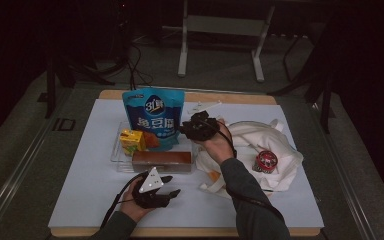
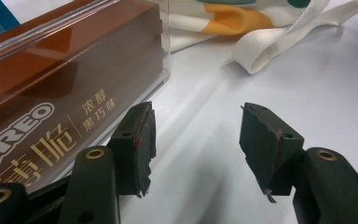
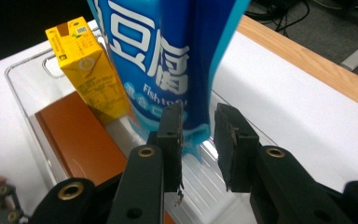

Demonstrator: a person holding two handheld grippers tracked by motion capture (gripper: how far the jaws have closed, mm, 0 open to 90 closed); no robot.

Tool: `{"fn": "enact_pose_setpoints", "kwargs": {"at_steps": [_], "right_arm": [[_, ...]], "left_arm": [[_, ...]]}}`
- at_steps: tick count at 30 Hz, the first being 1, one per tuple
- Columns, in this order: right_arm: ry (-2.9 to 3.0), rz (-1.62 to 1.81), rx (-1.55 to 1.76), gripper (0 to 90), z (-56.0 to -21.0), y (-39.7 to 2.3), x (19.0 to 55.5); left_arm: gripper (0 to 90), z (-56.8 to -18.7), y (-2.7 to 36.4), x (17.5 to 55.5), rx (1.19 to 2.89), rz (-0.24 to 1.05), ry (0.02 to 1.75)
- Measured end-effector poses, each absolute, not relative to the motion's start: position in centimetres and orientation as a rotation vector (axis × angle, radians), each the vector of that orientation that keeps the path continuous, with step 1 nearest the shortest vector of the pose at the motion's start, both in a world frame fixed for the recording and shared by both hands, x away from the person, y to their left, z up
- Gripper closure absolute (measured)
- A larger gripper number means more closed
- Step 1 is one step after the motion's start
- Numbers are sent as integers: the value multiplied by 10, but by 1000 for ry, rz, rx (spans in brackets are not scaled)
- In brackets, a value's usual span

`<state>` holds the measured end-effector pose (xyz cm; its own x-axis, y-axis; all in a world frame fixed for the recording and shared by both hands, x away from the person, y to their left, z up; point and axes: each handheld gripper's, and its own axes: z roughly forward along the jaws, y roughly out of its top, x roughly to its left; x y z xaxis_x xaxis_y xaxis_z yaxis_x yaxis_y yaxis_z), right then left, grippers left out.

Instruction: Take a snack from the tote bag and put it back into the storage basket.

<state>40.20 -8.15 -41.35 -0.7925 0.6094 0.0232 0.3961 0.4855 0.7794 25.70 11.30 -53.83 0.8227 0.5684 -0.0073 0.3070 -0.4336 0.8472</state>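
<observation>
The blue pouch (image 3: 168, 65) and brown box (image 2: 51, 93) run off their pictures' edges; the red-lidded tin's (image 1: 265, 160) label is unreadable.

The fish tofu pouch (image 1: 152, 117) is blue with white letters. The juice carton (image 3: 86, 70) is yellow with a brown top edge. The Oreo box (image 2: 60, 88) is brown with white and gold letters. The tote bag (image 1: 272, 145) is white with orange and green patches. The round tin (image 1: 265, 160) is red and white. The worktop (image 1: 95, 185) is white with a wooden edge. Both hand-held grippers are black, left (image 1: 172, 186) and right (image 1: 186, 127).

High view overlooks the table (image 1: 80, 175); gripper views sit close, sharing its tray (image 3: 28, 70).
</observation>
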Motion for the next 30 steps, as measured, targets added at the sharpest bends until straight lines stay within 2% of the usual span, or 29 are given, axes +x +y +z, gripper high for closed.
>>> {"fn": "enact_pose_setpoints", "kwargs": {"at_steps": [11, 22, 28, 30], "right_arm": [[2488, 1160, 801, 706, -397, -110, 385], [2465, 1111, 809, 724, -388, -160, 370], [2455, 1077, 847, 781, -387, -188, 367], [2444, 1066, 866, 840, -389, -200, 363]], "left_arm": [[453, -538, 113, 257, 2050, 350, 645], [453, -538, 113, 257, 2047, 345, 651], [453, -538, 113, 257, 2052, 349, 646], [453, -538, 113, 257, 2053, 349, 645]]}}
